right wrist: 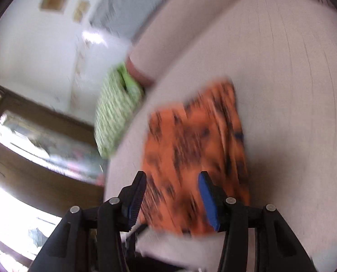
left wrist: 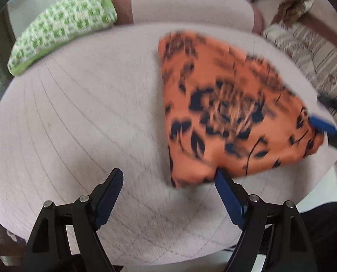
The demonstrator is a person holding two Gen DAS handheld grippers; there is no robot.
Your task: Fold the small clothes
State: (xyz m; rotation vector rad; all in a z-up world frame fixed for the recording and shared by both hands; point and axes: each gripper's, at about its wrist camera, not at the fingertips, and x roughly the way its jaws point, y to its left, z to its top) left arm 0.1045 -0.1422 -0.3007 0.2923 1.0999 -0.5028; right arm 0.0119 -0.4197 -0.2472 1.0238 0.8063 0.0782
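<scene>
An orange garment with a black flower print (left wrist: 232, 108) lies folded on the pale pink sofa seat (left wrist: 82, 117). My left gripper (left wrist: 168, 176) is open; its right finger touches the garment's near corner. In the left wrist view the right gripper's blue pad (left wrist: 322, 124) sits at the garment's right edge. In the right wrist view my right gripper (right wrist: 173, 179) is open over the near end of the garment (right wrist: 191, 140). Both views are motion blurred.
A green and white checked cushion (left wrist: 62, 27) lies at the back left of the seat, also in the right wrist view (right wrist: 116, 111). A striped cloth (left wrist: 315, 54) is at the right. The sofa backrest (left wrist: 191, 4) rises behind. A wooden door (right wrist: 32, 136) is at left.
</scene>
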